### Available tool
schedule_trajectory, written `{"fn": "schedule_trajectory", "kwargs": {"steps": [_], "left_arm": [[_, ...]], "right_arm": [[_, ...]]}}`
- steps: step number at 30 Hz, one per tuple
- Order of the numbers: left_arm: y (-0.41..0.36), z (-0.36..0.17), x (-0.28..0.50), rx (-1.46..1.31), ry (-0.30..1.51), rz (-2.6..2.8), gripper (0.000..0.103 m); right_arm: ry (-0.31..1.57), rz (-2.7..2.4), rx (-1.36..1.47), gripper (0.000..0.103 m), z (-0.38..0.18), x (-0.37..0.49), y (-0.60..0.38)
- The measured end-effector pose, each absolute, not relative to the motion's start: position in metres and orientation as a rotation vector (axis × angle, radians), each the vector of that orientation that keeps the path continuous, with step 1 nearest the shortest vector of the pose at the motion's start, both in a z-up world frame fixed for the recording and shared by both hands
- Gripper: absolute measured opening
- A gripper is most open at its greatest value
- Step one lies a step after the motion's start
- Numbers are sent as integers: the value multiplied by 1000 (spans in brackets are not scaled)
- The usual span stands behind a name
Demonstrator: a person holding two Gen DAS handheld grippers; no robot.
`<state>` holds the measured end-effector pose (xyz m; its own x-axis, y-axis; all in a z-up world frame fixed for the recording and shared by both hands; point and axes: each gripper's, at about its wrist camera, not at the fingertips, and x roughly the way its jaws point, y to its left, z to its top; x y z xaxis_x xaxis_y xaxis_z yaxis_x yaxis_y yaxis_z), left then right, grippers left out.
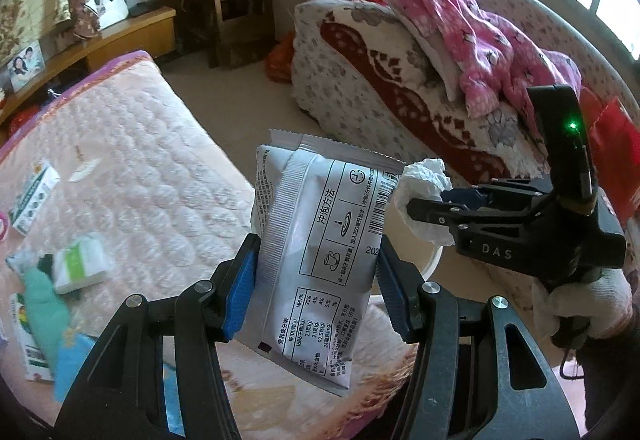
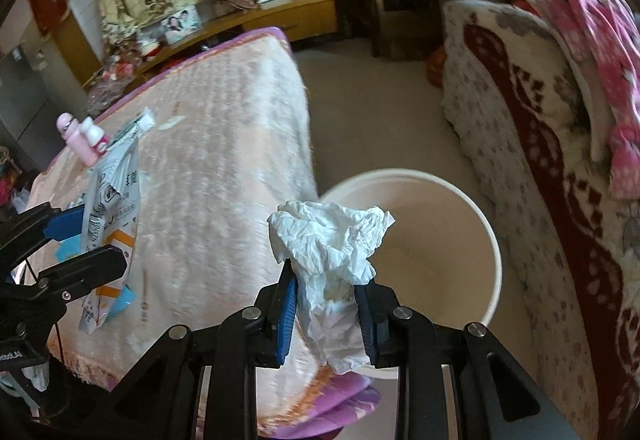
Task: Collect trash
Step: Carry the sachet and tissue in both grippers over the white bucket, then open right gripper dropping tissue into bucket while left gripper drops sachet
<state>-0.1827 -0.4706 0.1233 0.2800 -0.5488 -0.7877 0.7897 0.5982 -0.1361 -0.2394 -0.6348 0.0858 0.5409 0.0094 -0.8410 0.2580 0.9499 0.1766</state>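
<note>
My left gripper (image 1: 316, 272) is shut on a silver-grey food packet (image 1: 316, 240) printed with black text, held upright above the edge of the pink quilted bed (image 1: 140, 144). Another view shows the same packet (image 2: 114, 208) at the far left between the left gripper's blue pads. My right gripper (image 2: 326, 304) is shut on a crumpled white tissue (image 2: 328, 240); that tissue (image 1: 424, 180) also shows just right of the packet. A round cream bin (image 2: 460, 208) stands on the floor directly beyond the tissue, its inside bare as far as I see.
Small boxes (image 1: 78, 264), a green cloth (image 1: 44, 304) and a pink bottle (image 2: 74, 136) lie on the bed. A sofa (image 1: 380, 80) with a patterned blanket and pink clothes stands right of the bin. A gloved hand (image 1: 580, 304) holds the right gripper. Beige floor runs between bed and sofa.
</note>
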Motion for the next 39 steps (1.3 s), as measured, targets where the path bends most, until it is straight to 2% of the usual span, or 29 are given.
{"fn": "schedule_trajectory", "kwargs": {"steps": [15,20,23,27,29,30,31,39], "left_arm": [[-527,89,-187,279,987,-953,56],[-531,78,-179,201,1029,-983,57],[-533,69,-171,155,1095,-1001,58],[-530,69,-169,120,1090,-1002,58],[-528,69,-168,103,1097,-1007,58],[-527,69,-167,95,1100,-1009,58],[-526,69,-167,90,1103,-1011,58],[-520,77,-164,65,1087,-1020,59]], "right_arm": [[1043,-236,388,26,41,-260,-677],[1047,-270,414,43,27,-259,-683],[1048,-284,453,46,19,-260,-689],[1047,-291,474,47,16,-262,-691],[1037,-287,485,56,16,-263,-692],[1033,-285,491,65,16,-263,-693],[1028,-283,496,67,17,-263,-692],[1018,-267,487,67,26,-264,-685]]}}
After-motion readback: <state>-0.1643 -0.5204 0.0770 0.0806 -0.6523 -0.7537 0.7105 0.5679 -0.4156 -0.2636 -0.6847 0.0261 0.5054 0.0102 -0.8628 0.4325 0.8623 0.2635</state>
